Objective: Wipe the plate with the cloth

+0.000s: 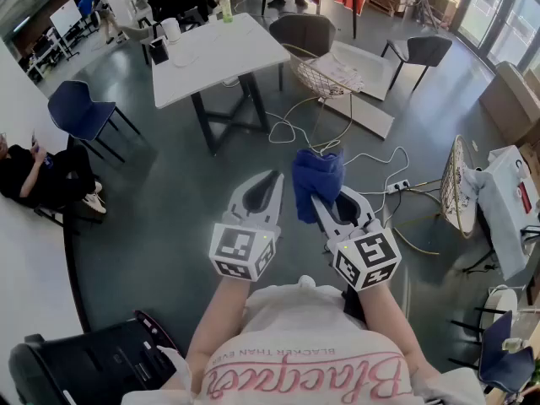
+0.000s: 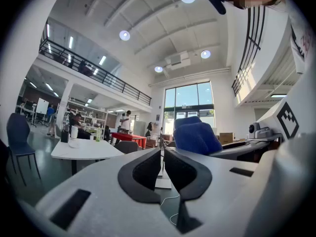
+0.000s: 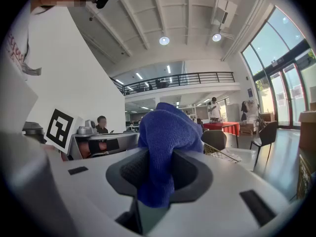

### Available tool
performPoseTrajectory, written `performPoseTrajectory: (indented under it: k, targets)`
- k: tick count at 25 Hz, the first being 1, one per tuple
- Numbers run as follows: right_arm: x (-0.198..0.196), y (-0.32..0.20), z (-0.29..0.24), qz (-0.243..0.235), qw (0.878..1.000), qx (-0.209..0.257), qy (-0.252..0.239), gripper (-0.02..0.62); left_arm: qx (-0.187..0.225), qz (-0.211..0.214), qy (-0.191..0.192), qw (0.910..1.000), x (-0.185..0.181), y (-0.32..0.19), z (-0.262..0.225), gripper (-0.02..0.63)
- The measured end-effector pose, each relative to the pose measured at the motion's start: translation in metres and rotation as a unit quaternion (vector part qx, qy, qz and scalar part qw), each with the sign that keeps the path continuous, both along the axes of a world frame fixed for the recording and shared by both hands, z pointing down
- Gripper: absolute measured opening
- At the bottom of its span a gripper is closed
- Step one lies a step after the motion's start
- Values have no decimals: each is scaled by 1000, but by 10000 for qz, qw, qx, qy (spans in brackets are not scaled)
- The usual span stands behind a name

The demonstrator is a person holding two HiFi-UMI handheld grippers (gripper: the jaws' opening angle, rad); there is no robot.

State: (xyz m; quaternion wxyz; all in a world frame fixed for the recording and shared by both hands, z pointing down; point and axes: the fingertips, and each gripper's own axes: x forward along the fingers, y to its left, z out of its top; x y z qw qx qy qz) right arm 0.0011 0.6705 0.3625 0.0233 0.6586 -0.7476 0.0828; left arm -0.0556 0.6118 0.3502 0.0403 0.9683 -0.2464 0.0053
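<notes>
My right gripper (image 3: 159, 176) has its jaws pressed on the blue cloth (image 3: 167, 130). They pinch it near the lower end, and most of the fabric stands up as a loose bunch above the pads. My left gripper (image 2: 162, 158) is just beside it, jaws together with nothing between them. Both point about level, out over the grey floor (image 1: 160, 201), not over any work surface.

The plate I cannot find in any view. The white table (image 1: 221, 53) is well apart, ahead and to the left, and what stands on it is too small to name.

The first risk, I think, is the grip itself. Only a narrow part of the cloth is clamped, so friction during a hard wipe could pull it out. The second risk is that the bunch hides the jaw tips of the right gripper, so I may judge the contact badly and scrape the plate with hard plastic. Third, cables (image 1: 295, 129) lie on the floor between me and the table, and the person could catch them while walking.
</notes>
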Motion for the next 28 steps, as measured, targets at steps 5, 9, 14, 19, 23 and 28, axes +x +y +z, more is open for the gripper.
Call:
performPoseTrajectory:
  k: [5,9,14,19,23,28]
  targets:
    - [10,5,1,-28,10000,23,-13,104,-15,-43,-47,10000,10,5,4,14]
    - [21,11,2,-83,10000,35,-28,103,-3,-84,-56,9999,20,13,5,14]
    - [37,21,7,-142,9999,-16,-49,103,45,-224,-55,9997,32,25,6,14]
    - [53,27,5,-274,9995,97,-81,103,62,-380,-145,9992,44,33,10,12]
    - [61,20,9,-186,9996,103,-174,104,63,-458,-170,9988,46,28,12,14]
    - [63,4,15,-255,9995,31,-209,104,-26,-518,-250,9983,48,9,19,14]
